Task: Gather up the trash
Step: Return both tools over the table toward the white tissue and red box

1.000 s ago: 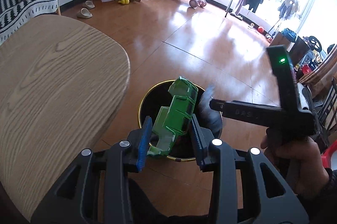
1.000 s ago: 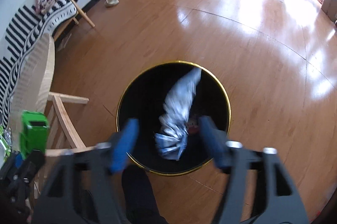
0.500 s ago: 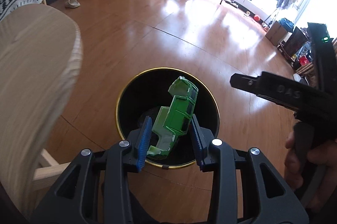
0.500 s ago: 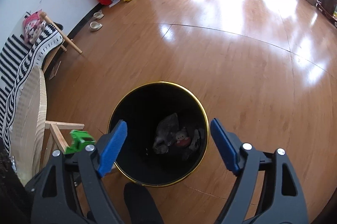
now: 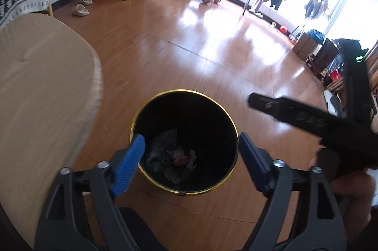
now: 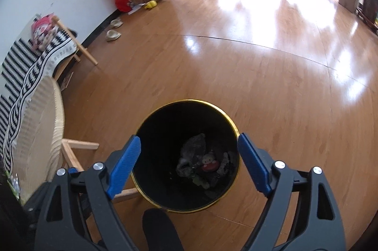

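Observation:
A black trash bin with a gold rim stands on the wooden floor; it also shows in the right wrist view. Crumpled grey trash and a small red-and-white piece lie at its bottom; both show in the right wrist view. My left gripper is open and empty above the bin. My right gripper is open and empty above the bin; it also shows at the right of the left wrist view. The green toy car is not visible.
A round light-wood table stands left of the bin, its edge and legs in the right wrist view. A striped-blanket chair, slippers, plants, a tricycle and a clothes rack line the far side of the room.
My left gripper opened and let go of the green toy car over the bin. The right gripper stayed open above the bin after its crumpled trash fell in.

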Demonstrator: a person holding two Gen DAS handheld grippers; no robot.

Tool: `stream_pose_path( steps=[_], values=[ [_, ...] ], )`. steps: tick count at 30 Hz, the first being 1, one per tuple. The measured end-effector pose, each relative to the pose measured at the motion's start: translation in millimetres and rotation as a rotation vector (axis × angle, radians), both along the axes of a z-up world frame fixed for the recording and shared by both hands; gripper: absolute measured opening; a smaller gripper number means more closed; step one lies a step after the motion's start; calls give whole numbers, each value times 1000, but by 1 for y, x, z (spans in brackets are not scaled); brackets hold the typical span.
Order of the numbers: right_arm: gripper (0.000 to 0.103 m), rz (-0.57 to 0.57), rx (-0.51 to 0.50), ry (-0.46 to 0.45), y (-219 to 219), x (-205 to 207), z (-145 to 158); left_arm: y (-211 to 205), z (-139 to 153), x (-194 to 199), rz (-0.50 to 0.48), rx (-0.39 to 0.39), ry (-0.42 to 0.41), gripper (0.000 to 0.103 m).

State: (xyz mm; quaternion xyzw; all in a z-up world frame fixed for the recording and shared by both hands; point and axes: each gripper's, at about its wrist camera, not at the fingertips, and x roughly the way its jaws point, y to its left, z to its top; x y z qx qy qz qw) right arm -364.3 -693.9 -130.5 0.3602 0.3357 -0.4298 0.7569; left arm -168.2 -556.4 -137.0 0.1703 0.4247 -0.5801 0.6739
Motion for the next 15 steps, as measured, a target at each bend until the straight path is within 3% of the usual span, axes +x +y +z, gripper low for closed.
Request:
stream_pose_path(
  steps=[6, 11, 15],
  values=[
    [82, 116, -42, 12, 35, 47, 25, 70, 58, 26, 95, -35, -74, 90],
    [84, 320, -93, 31, 100, 115, 51, 158, 92, 76, 275, -58, -110, 92],
    [84, 467, -120, 8, 158, 168, 73, 249, 105, 126, 457, -13, -142, 92]
  ],
)
